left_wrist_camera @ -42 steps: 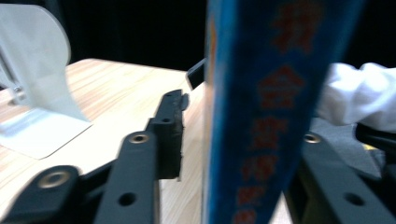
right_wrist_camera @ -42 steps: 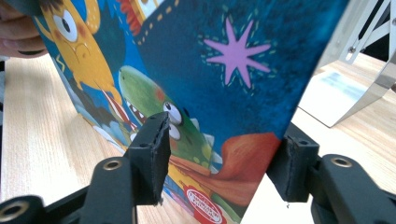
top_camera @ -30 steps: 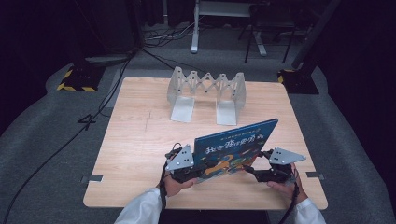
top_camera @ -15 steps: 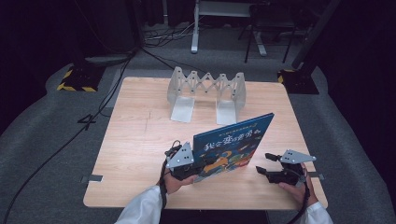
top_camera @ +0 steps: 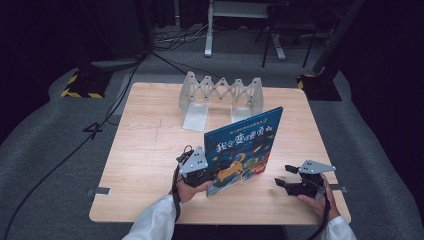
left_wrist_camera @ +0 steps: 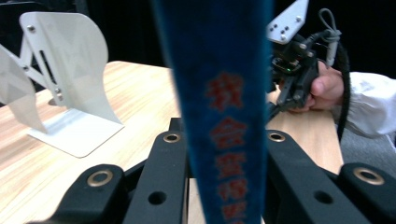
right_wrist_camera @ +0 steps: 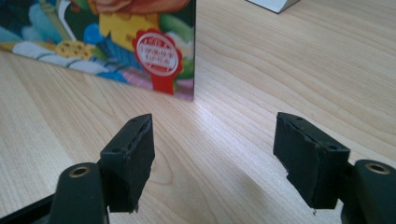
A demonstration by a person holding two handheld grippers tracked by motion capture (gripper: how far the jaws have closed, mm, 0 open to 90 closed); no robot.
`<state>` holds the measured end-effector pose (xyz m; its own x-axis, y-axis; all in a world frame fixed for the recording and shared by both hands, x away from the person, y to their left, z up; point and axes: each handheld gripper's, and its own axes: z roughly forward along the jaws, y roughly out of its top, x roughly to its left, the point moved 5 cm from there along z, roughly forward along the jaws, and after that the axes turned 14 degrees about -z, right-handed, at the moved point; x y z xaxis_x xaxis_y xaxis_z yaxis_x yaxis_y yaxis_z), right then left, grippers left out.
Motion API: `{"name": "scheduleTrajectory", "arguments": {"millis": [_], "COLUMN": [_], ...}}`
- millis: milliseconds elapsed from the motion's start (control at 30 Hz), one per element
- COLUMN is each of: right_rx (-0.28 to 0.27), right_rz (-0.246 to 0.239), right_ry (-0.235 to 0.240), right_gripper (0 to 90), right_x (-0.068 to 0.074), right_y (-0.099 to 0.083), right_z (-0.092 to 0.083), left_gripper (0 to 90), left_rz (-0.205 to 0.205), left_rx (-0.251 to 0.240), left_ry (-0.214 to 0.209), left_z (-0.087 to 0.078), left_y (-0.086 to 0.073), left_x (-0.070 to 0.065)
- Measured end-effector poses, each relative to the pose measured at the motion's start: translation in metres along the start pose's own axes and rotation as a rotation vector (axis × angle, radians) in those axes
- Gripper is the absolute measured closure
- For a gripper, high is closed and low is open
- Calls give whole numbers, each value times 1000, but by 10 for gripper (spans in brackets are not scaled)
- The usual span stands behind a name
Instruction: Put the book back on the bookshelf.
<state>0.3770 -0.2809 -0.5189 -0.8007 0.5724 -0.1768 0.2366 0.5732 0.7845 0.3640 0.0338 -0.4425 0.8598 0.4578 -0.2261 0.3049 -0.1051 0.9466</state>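
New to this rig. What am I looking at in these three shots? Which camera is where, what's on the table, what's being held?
No robot arm here: a person stands at the wooden table with a hand-held two-jaw gripper in each hand.

The high view comes from a fixed camera above the person's side, looking forward and down. The other two pictures come from cameras riding on the grippers, looking along their black jaws.

At the far side of the table stands a pale expanding book rack. Nearer the person, a blue picture book stands upright on its lower edge.

The left gripper is clamped on the book at its spine; in its own view the blue spine rises between the jaws. The right gripper is open and holds nothing; its view shows the jaws apart over bare wood, just short of the book's lower corner.
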Motion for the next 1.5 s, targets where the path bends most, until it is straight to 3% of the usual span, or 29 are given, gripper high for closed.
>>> {"name": "scheduleTrajectory", "arguments": {"millis": [67,133,200,400,700,800,1100,1367,1500], "right_rx": [6,16,18,29,74,89,105,106,107], "right_rz": [-4,-6,-6,-20,-60,-73,-87,-94,-95], "right_ry": [1,-1,0,12,-3,-3,-4,-7,-6], "right_gripper": [300,300,303,305,304,304,304,305,305], "right_x": [0,0,0,3,6,8,9,10,10], "right_y": [-1,-2,-2,-3,-5,-6,-7,-6,-6], "right_z": [1,2,3,5,10,12,13,14,14], "left_gripper": [824,829,829,829,829,829,829,830,830], "left_rz": [1,34,28,36,41,68,92,82,45], "left_rx": [-13,-3,-3,-9,-42,-33,-24,-34,-45], "left_ry": [15,39,29,72,140,185,251,336,374], "left_z": [1,1,2,1,-15,-21,-37,-54,-65], "left_y": [1,4,6,11,24,28,37,39,36], "left_x": [2,-1,0,4,19,24,39,61,73]}}
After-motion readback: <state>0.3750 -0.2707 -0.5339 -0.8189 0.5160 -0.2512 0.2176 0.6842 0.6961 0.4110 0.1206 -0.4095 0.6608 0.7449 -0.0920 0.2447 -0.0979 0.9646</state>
